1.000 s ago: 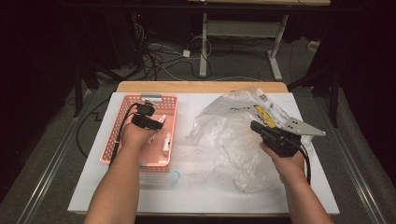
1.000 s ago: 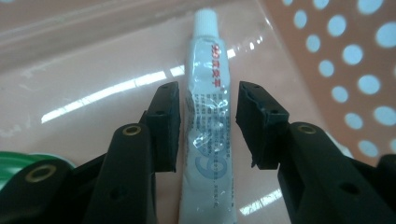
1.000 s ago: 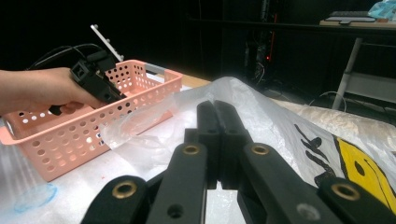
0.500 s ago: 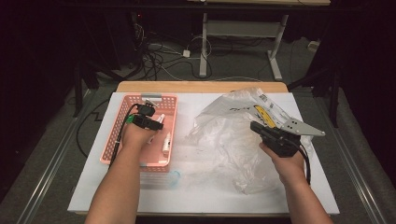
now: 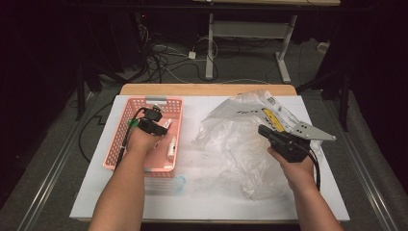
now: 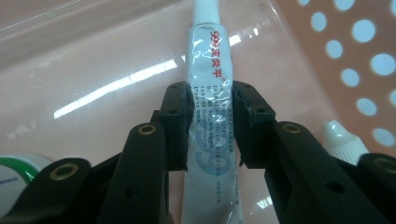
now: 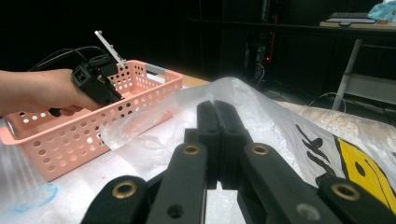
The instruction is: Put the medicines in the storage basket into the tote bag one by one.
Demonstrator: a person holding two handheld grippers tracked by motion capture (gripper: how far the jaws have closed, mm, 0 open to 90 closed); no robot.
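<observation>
Closing on a tube [image 6: 211,116] inside the basket [image 5: 126,126], the left gripper [image 6: 212,100] has just been narrowing its jaws, and its pads now pinch the tube's sides while it lies on the basket floor. A second tube [image 5: 171,147] lies in the basket just beside it. The right gripper [image 7: 217,140], right of the basket, is clenched on the bag [image 5: 240,144]. Judging by this, the lift and bagging remain.
</observation>
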